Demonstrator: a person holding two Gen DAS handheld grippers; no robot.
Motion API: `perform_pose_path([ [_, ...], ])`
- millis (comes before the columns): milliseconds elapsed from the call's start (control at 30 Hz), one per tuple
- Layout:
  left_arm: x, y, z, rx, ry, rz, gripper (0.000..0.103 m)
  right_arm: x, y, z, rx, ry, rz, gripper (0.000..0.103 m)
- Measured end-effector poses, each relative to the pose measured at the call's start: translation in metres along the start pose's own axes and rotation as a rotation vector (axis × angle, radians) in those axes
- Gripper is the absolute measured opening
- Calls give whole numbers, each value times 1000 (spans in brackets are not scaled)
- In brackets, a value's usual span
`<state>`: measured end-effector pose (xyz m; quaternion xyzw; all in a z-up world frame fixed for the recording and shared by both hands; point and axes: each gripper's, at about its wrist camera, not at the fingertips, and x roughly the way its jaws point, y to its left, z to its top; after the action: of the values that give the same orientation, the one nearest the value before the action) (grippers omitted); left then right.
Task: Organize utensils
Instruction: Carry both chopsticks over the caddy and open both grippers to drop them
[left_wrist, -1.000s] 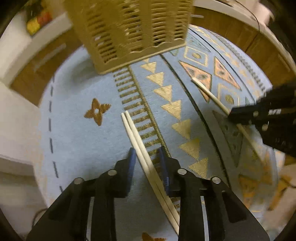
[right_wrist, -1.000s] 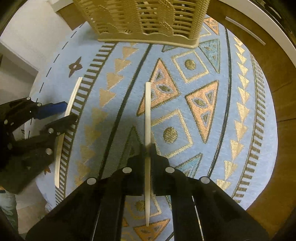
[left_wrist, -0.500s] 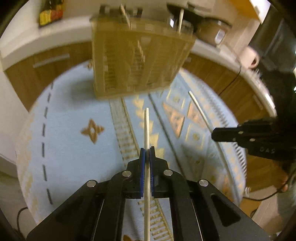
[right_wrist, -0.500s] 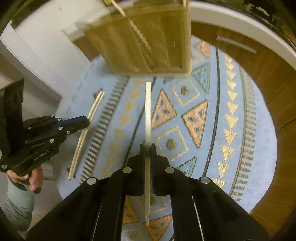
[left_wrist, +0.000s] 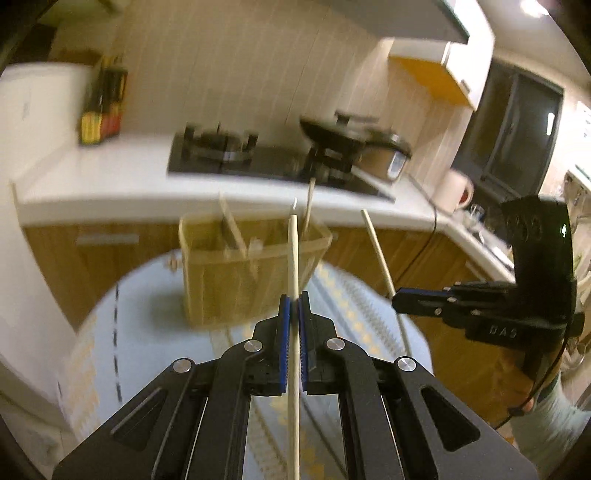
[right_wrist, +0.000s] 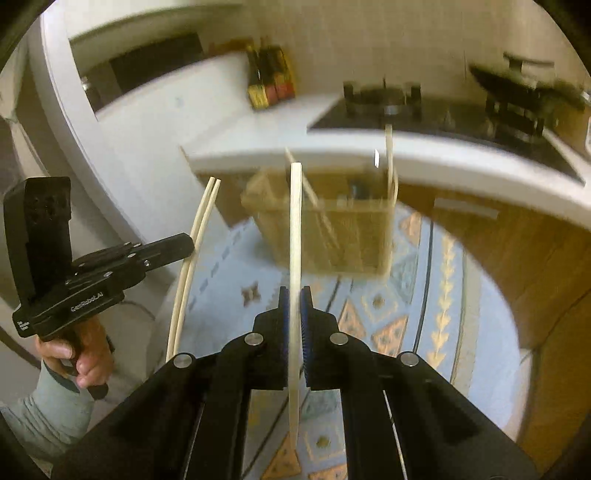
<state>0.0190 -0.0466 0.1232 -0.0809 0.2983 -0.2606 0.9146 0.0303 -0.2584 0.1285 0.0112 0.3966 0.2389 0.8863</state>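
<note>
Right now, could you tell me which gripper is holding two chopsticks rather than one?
The left gripper: it is shut on a pair of chopsticks held side by side. The right gripper clamps only a single chopstick.

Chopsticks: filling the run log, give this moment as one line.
left gripper: shut on chopstick pair | right gripper: shut on single chopstick | basket: ahead

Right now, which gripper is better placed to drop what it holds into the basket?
Right, narrowly: the right gripper holds its chopstick tip above the basket rim; the left gripper has its pair level with it.
</note>
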Motion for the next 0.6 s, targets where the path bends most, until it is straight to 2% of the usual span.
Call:
perform_pose_path([
  [200, -7, -15, 49, 41, -195, -8, 2, -13, -1, 39, -1, -185, -20, 4],
  [333, 8, -18, 71, 58, -334, 34, 2, -14, -10, 63, 29, -314, 10, 4],
  [467, 33, -9, 84, 29, -400, 48, 2, -8, -24, 81, 54, -437, 0, 4],
  [600, 56, 4, 88, -13, -441, 78, 2, 8, -33, 93, 29, -531, -102, 4],
])
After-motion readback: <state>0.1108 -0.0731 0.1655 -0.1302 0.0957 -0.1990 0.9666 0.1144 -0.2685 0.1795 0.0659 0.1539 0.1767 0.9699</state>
